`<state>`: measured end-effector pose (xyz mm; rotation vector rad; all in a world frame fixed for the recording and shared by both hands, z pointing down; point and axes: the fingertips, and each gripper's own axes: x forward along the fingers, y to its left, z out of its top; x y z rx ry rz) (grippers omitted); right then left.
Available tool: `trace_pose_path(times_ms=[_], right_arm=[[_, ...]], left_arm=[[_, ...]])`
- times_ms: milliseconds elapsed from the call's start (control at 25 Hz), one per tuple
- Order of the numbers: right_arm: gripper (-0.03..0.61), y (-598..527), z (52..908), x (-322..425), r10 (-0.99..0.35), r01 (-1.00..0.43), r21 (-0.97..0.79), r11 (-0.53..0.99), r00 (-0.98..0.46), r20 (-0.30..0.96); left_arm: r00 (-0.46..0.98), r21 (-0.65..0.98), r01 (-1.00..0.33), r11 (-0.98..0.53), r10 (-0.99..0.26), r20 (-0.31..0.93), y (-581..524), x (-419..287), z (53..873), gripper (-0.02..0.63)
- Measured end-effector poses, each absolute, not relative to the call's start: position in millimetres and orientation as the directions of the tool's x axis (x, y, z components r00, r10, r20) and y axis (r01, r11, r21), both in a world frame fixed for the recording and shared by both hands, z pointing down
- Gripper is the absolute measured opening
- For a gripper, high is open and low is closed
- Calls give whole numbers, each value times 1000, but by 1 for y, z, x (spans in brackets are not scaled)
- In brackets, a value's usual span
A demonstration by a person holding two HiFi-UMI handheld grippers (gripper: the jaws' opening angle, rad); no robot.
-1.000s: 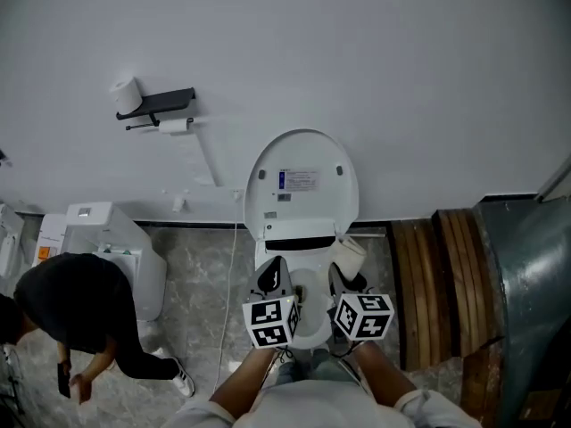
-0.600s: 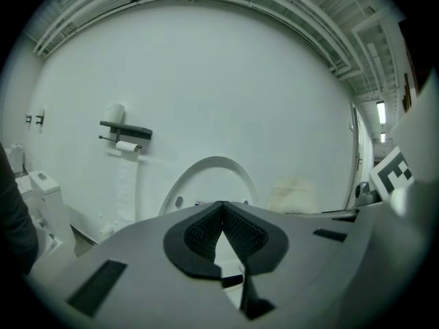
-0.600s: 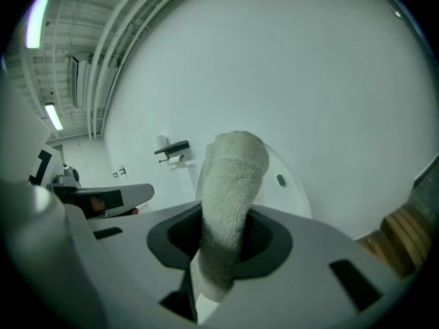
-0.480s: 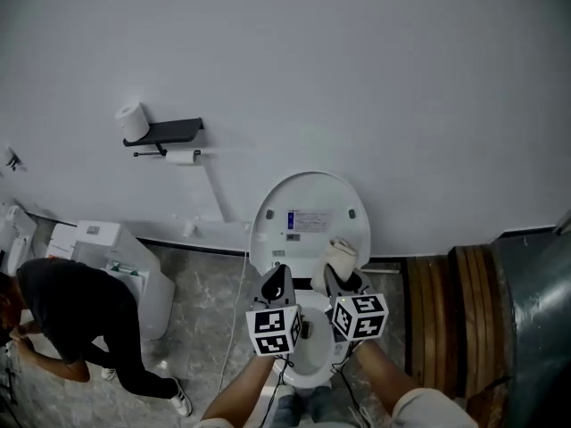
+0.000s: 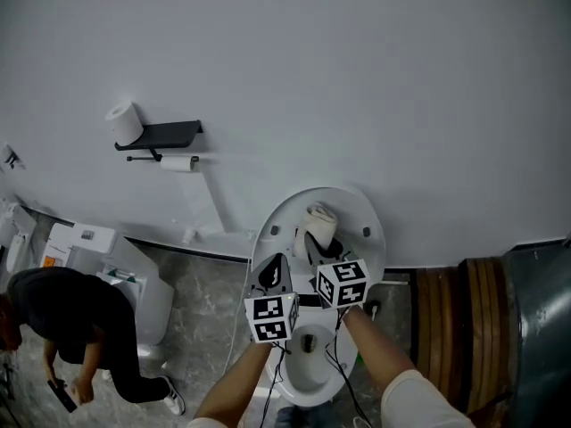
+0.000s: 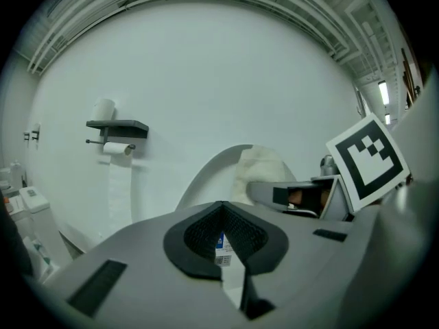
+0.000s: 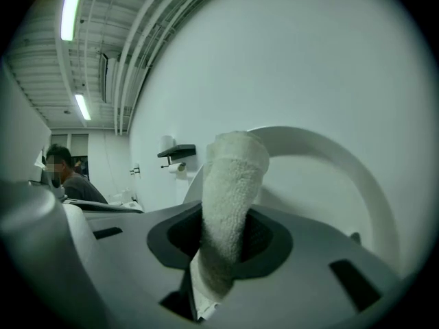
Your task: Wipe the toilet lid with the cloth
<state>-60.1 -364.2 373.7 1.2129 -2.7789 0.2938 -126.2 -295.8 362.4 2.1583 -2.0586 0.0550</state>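
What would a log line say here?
right gripper: shut on rolled white terry cloth | at raised white toilet lid | left gripper: shut, empty

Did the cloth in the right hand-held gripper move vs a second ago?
Yes. The cloth went from the toilet lid's lower right edge up to its upper middle, carried by the right hand-held gripper.

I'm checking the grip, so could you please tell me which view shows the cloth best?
The right gripper view: the rolled white cloth fills its centre, clamped between the jaws. The head view shows it small against the raised toilet lid; the left gripper view only its upper part.
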Motion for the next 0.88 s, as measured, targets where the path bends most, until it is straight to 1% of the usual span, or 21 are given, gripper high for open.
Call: trace_pose_path(times_ms=[120, 200, 400, 640, 880], right_arm=[[98, -374, 374, -88, -672, -682, -122, 721, -732, 117], [98, -380, 376, -104, -656, -665, -109, 739, -747, 108], [98, -404, 382, -120, -706, -713, -69, 698, -701, 104], [98, -430, 380, -88, -811, -814, 10, 581, -577, 96], [98, -444, 374, -14, -904, -905, 14, 426, -425, 55]], left_arm=[[38, 75, -997, -29, -991, 129, -307, -134, 365, 14], [24, 92, -996, -12, -992, 126, -308, -141, 365, 12], [16, 120, -993, 3, -988, 155, -302, -147, 377, 12], [21, 117, -993, 0, -984, 175, -296, -147, 387, 14], [33, 130, -991, -10, -983, 181, -294, -139, 390, 12]])
